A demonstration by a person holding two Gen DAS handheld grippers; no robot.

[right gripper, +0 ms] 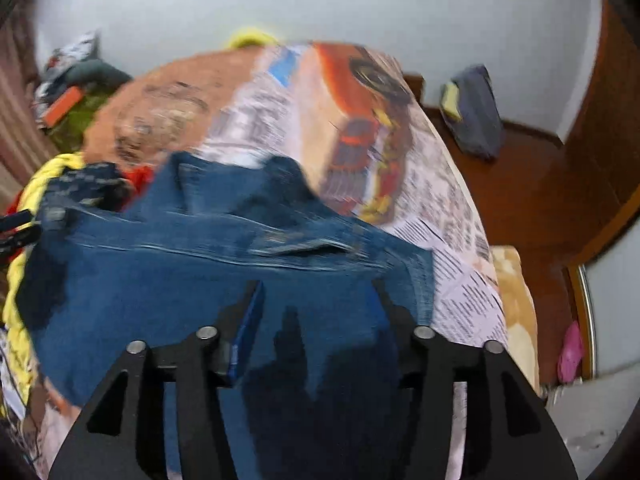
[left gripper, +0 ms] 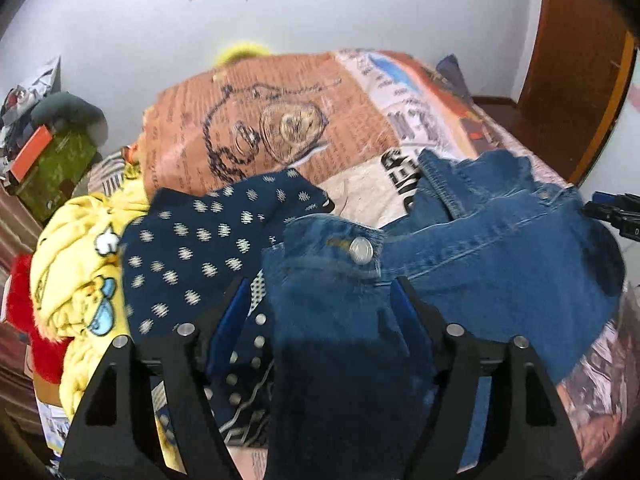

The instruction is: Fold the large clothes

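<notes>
Jacket: denim jacket [left gripper: 500,248] spread on the bed [left gripper: 400,112], beside a dotted navy garment [left gripper: 192,240].
Left gripper [left gripper: 318,300]: jaws apart, denim between them.
Right gripper [right gripper: 318,300]: jaws apart over the denim.

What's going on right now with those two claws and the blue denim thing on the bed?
Left claw open, denim jacket between its fingers. Right claw open over the same denim. Dotted navy garment and yellow garment crowd the left.

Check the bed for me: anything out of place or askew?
The denim jacket lies rumpled, collar bunched, not flat. Beside it, a navy dotted garment and yellow clothes sit heaped at the bed edge. Nothing looks damaged.
</notes>
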